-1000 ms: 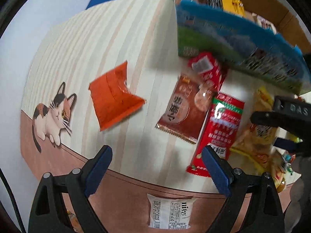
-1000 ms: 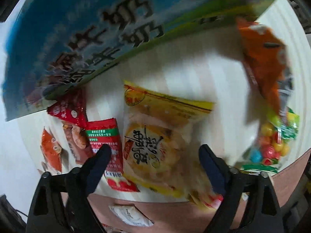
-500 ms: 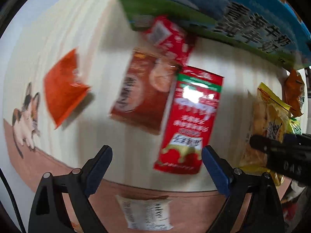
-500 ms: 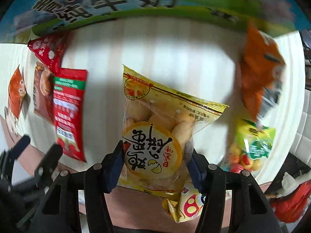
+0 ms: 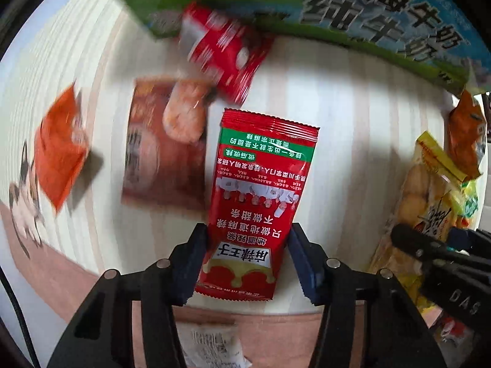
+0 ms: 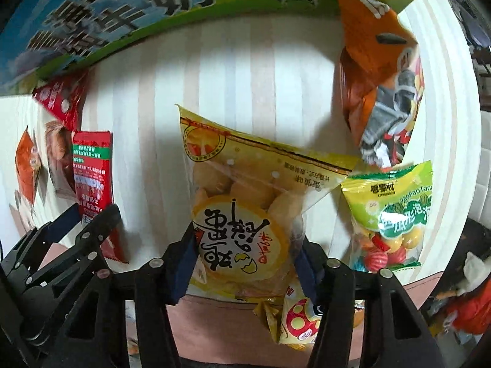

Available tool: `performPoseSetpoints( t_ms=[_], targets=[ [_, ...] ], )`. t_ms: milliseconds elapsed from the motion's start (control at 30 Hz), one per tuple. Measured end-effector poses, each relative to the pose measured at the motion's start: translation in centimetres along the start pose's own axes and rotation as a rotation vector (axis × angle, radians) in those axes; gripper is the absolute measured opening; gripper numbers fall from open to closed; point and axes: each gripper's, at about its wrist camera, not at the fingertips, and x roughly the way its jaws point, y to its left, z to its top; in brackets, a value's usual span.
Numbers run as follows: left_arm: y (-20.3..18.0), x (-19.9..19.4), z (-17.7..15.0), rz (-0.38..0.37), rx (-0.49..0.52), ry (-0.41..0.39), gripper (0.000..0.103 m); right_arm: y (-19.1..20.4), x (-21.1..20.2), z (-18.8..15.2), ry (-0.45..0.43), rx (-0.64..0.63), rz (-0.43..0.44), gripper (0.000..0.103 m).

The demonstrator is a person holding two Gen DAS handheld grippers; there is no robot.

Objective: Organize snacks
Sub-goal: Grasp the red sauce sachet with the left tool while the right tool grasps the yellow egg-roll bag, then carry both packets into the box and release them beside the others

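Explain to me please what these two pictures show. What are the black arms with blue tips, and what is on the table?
No robot works here: a person holds one pair of tongs in each hand, and a fisheye camera on each looks forward along its two fingers.

The left camera shows the left tongs closed on a red packet. The right camera shows the right tongs closed on a yellow bag of egg pastries.

Both packets lie on a pale striped table. Around them are a green candy bag, an orange bag, a brown packet, and behind them a blue and green milk carton.
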Motion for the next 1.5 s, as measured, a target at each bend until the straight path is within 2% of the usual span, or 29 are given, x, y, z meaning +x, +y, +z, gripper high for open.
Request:
performPoseSetpoints(
  t_ms=[67, 233, 400, 567, 767, 867, 900, 1067, 1333, 1500],
  targets=[
    [0.6, 0.3, -1.6, -0.012, -0.023, 0.021, 0.050, 1.0, 0.0, -1.5, 0.024, -0.041, -0.007, 0.051],
    [1.9, 1.1, -5.2, -0.042, -0.051, 0.076, 0.050, 2.3, 1.0, -4.7, 0.083, -0.123, -0.018, 0.050],
    [2.5, 1.3, -5.1, -0.030, -0.050, 0.074, 0.053, 2.8, 1.1, -5.8, 0.062, -0.096, -0.014, 0.052],
    [0.6, 1.0, -4.4, -0.017, -0.038, 0.055, 0.056, 1.6, 1.6, -5.5, 0.043, -0.035, 0.007, 0.056],
    [0.1, 0.8, -5.9, -0.011, -0.026, 0.037, 0.051, 2.3, 1.6, -6.7, 0.004, -0.027, -0.028, 0.055],
    [-0.6, 0.5, -6.3, 0.008, -0.011, 0.025, 0.046, 3.0, 1.9, -7.8, -0.009, -0.032, -0.028, 0.049],
    [-0.8, 0.3, -6.5, 0.006, -0.006, 0.022, 0.045, 2.0, 2.1, -6.3, -0.010, -0.037, -0.026, 0.048],
    [-1.7, -1.1, -6.9, 0.001, 0.000, 0.009, 0.043, 1.6, 1.5, -7.3, -0.016, -0.030, 0.000, 0.040],
    [-2.6, -5.0, -7.5, -0.019, 0.013, -0.036, 0.042, 0.2, -1.5, -8.9, -0.050, -0.027, 0.061, 0.039],
    [-1.8, -7.8, -8.6, -0.066, 0.003, -0.067, 0.042, -0.5, -4.9, -9.3, -0.094, -0.049, 0.128, 0.038]
  ],
)
